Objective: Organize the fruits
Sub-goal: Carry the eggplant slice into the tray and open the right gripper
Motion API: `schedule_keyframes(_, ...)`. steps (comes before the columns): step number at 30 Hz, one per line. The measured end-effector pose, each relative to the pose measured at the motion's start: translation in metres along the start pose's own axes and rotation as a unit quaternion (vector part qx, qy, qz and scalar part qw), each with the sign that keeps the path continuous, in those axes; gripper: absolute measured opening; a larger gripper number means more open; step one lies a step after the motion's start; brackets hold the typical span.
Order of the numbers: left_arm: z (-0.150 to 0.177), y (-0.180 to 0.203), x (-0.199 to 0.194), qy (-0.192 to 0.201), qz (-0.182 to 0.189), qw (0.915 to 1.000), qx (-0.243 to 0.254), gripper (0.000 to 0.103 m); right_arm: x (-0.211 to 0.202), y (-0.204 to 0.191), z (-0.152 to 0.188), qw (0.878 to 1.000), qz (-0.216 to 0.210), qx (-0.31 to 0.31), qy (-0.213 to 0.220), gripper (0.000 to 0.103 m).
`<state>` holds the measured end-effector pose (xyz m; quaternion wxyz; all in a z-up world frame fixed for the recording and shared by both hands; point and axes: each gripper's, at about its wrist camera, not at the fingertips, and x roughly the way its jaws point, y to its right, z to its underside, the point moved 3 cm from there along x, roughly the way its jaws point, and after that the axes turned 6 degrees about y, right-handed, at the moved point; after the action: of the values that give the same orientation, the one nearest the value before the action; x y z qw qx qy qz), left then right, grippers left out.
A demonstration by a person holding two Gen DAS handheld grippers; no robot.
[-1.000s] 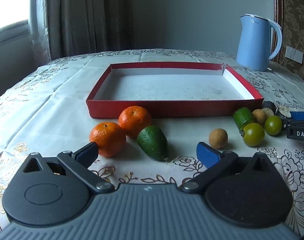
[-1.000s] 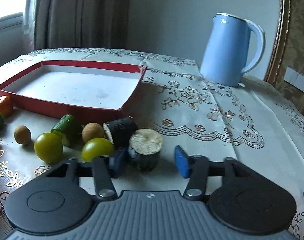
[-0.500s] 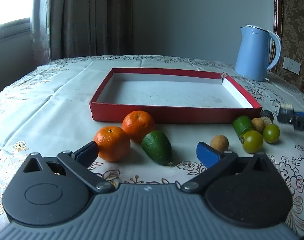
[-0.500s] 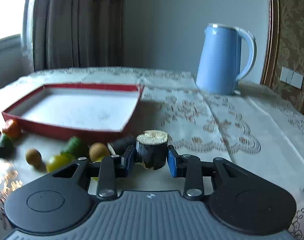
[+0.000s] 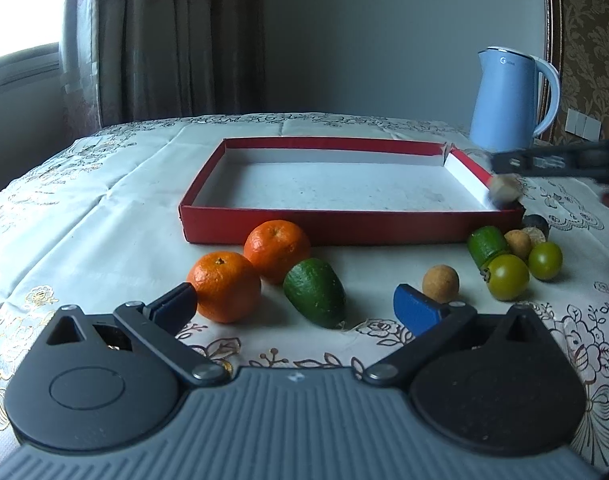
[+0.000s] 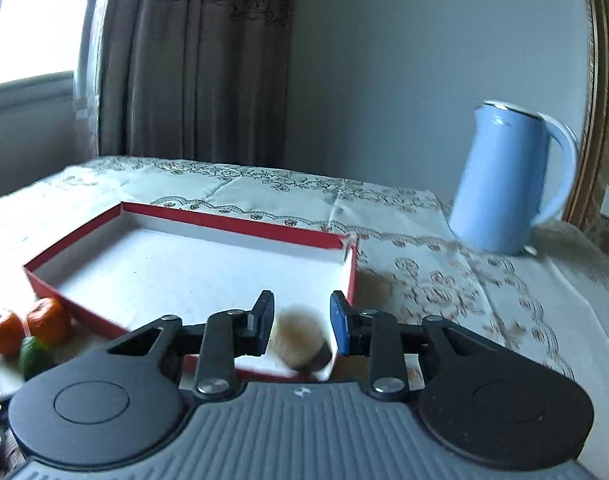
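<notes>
My right gripper point(image 6: 300, 322) is shut on a dark cut fruit piece point(image 6: 300, 340) with a pale top, its jaws closing tight. It holds the piece over the near right corner of the red tray point(image 6: 232, 222). The left wrist view shows that gripper point(image 5: 500, 168) and the piece point(image 5: 504, 192) above the tray's point(image 5: 344, 226) right wall. My left gripper point(image 5: 294, 300) stands open low over the cloth, with an orange point(image 5: 224, 286) and a green avocado point(image 5: 314, 298) just ahead of it. A second orange point(image 5: 276, 250) lies behind them.
Right of the avocado lie a small brown round fruit point(image 5: 441, 283), two green tomatoes point(image 5: 508, 282), a green cut piece point(image 5: 487, 244) and another dark piece point(image 5: 535, 224). A blue kettle point(image 5: 508, 96) stands at the back right. A curtain and a wall lie behind the table.
The right gripper closed on the dark cut piece, lifted it off the cloth and carried it left over the tray's corner. The left gripper stayed put.
</notes>
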<state>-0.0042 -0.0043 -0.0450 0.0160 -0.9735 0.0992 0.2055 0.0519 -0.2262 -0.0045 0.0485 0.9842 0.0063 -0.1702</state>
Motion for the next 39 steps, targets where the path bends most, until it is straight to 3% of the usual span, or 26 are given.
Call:
schedule_keyframes(7, 0.0, -0.001, 0.0, 0.001, 0.001, 1.0, -0.003, 0.103, 0.035, -0.014, 0.0, 0.999, 0.0, -0.023, -0.026, 0.028)
schedule_keyframes(15, 0.0, -0.001, 0.001, 0.003, 0.001, 1.0, -0.005, 0.103, 0.023, -0.017, -0.003, 0.999, 0.02, -0.034, -0.028, 0.03)
schedule_keyframes(17, -0.001, -0.001, 0.002, 0.003, 0.0, 1.0, -0.005, 0.103, 0.018, -0.017, -0.004, 0.999, 0.028, -0.035, -0.03, 0.04)
schedule_keyframes(19, 0.0, -0.001, 0.001, 0.003, 0.001, 1.0, -0.004, 0.103, 0.014, -0.018, -0.005, 0.998, 0.036, -0.038, -0.028, 0.078)
schedule_keyframes(20, 0.0, -0.001, 0.002, 0.002, 0.0, 1.0, -0.004, 0.103, 0.011, -0.019, -0.005, 0.998, 0.046, -0.04, -0.023, 0.082)
schedule_keyframes(28, 0.0, 0.002, 0.003, -0.005, -0.007, 1.0, 0.002, 0.103, 0.004, -0.022, -0.004, 0.996, 0.062, -0.065, -0.027, 0.082)
schedule_keyframes(39, 0.001, -0.003, 0.005, -0.014, -0.006, 0.9998, -0.012, 0.103, 0.015, -0.006, 0.008, 0.996, 0.065, -0.026, -0.055, 0.082)
